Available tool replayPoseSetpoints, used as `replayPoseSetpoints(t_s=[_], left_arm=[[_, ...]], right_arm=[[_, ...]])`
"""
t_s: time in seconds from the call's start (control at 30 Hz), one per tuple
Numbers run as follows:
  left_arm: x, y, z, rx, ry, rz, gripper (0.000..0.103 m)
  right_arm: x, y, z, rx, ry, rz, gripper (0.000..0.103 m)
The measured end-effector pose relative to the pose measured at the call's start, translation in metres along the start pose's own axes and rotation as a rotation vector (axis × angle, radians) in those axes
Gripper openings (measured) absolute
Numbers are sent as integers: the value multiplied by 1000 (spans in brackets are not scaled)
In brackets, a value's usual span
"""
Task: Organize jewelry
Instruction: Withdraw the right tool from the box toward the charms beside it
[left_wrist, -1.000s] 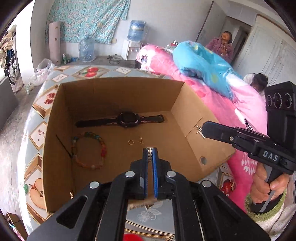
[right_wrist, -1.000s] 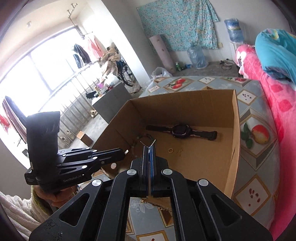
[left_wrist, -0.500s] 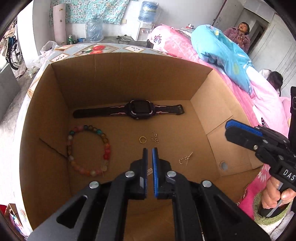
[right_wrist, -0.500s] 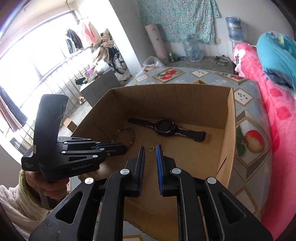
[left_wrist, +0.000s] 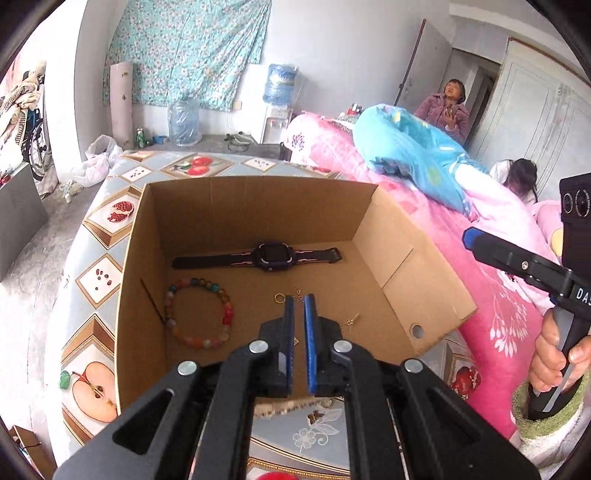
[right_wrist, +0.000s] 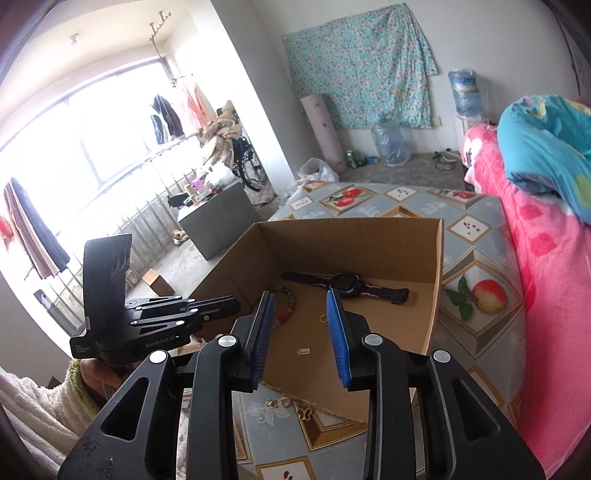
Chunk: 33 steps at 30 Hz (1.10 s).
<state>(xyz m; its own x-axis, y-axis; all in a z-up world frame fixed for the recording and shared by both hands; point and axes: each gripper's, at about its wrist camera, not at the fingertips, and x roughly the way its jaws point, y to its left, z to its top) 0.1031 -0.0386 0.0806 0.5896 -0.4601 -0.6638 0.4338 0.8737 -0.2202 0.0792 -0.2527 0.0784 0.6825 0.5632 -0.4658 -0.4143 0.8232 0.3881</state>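
An open cardboard box (left_wrist: 424, 280) stands on the patterned table. Inside lie a black watch (left_wrist: 273, 254), a coloured bead bracelet (left_wrist: 199, 314), a gold ring (left_wrist: 279, 297) and small gold pieces (left_wrist: 349, 320). My left gripper (left_wrist: 299, 301) hovers over the box's near side, jaws slightly apart and empty. My right gripper (right_wrist: 300, 295) is open and empty above the box's near edge; the watch (right_wrist: 347, 282) and a small silver piece (right_wrist: 303, 351) show between its fingers. Loose small jewelry (right_wrist: 291, 404) lies on the table in front of the box.
A pink bed (left_wrist: 480, 236) with a blue quilt (left_wrist: 413, 155) borders the table (left_wrist: 107, 266) on the right. Two people (left_wrist: 448, 110) are beyond the bed. The table's left edge drops to the floor, with a window and railing (right_wrist: 110, 184) beyond.
Both grippers have let go of small pieces into the box and pulled back and up. The right gripper's jaws have opened wide; the left's parted slightly.
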Motion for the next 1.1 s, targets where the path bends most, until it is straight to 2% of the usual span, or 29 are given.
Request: replayPoseSetpoints(t_s=[0.1,0.3,0.4,0.53,0.7,0.93,1.1], left_arm=[[-22,-1,-17,12,-45,-36,12],[-48,-6,-52,26,-67,-94,16],[-47,-10,-71,18,-48,-106,18],[-20,-12,-92,-39,37,-124,18],[16,-20,-103,-45,89,-91,18],[56,-39,-107,72,87,55,18],[69,-49,-110,127,79,127,18]], right_arm=[[-4,11,-15,-22,22,15,44],[2,16,-49,32,96,30,46],[13,10,-69,108,141,32,46],[32,2,-91,197,198,18,46],[43,-2,-99,243,216,19,46],[46,-7,-102,253,222,13,46],[45,-13,-104,274,225,17,46]])
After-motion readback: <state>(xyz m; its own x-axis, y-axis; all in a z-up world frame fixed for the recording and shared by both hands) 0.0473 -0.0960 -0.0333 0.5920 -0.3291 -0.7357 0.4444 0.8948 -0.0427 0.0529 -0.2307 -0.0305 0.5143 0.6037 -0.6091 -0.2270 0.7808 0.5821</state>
